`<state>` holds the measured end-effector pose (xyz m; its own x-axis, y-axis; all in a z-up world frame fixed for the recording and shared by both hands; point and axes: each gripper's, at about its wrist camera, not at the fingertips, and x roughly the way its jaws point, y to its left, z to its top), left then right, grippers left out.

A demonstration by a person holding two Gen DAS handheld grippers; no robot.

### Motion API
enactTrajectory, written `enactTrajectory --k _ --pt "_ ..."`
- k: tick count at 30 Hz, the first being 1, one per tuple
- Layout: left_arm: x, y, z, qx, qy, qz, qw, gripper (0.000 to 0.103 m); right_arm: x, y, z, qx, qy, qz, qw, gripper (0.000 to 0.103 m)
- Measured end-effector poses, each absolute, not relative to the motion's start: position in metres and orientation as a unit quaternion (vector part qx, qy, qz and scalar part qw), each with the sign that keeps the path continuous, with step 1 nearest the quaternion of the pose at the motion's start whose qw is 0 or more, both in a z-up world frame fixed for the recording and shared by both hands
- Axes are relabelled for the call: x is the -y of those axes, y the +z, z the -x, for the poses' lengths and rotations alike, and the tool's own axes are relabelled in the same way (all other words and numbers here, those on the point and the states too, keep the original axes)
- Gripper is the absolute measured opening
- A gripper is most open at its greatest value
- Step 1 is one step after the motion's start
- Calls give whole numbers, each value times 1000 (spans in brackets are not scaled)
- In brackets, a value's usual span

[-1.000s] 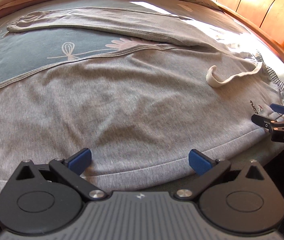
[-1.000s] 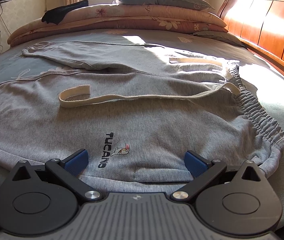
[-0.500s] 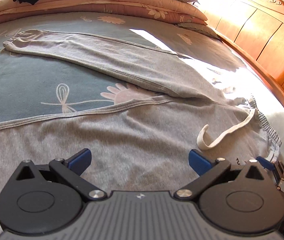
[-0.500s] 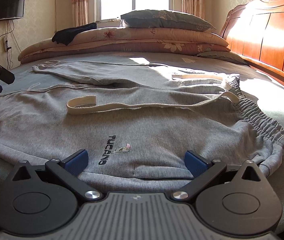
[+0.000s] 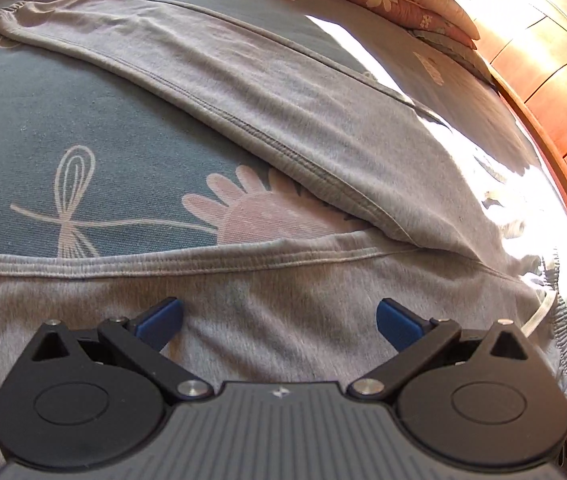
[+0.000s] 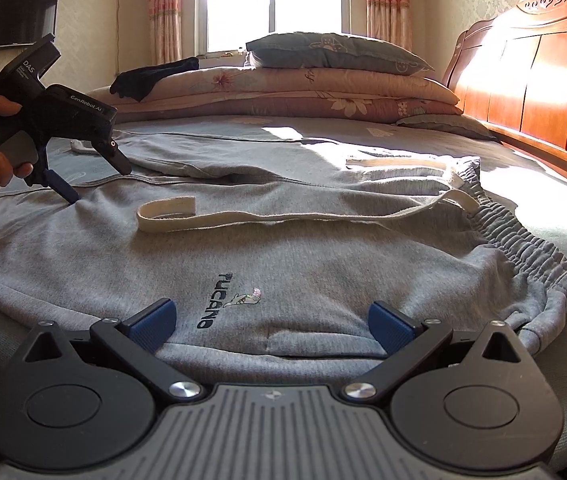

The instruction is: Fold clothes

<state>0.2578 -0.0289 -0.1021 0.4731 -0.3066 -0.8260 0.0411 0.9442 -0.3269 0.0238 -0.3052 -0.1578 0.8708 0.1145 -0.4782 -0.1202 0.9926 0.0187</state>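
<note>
Grey sweatpants (image 6: pixel 283 248) lie spread flat on the bed, waistband (image 6: pixel 531 240) to the right, cream drawstring (image 6: pixel 211 216) looped across the front. In the left wrist view the far leg (image 5: pixel 243 80) stretches away to the upper left and the near leg (image 5: pixel 275 304) lies under my fingers. My left gripper (image 5: pixel 279 318) is open, low over the near leg close to the crotch seam; it also shows in the right wrist view (image 6: pixel 71 196) with a fingertip touching the fabric. My right gripper (image 6: pixel 271 320) is open at the pants' near edge by the printed logo (image 6: pixel 227 300).
The bed has a blue floral sheet (image 5: pixel 83 140). Folded quilts and a pillow (image 6: pixel 331 56) are stacked at the far end with a dark garment (image 6: pixel 151 76) on them. A wooden headboard (image 6: pixel 543 80) runs along the right side. A wall TV (image 6: pixel 11 16) hangs at the left.
My left gripper has moved forward from the bed's near edge across the near pant leg toward the crotch and lowered onto it. My right gripper has stayed at the near edge and tilted upward.
</note>
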Motion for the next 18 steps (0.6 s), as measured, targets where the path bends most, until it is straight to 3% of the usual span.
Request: enactTrajectory --k 18 --pt "64 -97 -288 -485 -148 157 847 102 304 -158 -23 -245 58 7 968 103"
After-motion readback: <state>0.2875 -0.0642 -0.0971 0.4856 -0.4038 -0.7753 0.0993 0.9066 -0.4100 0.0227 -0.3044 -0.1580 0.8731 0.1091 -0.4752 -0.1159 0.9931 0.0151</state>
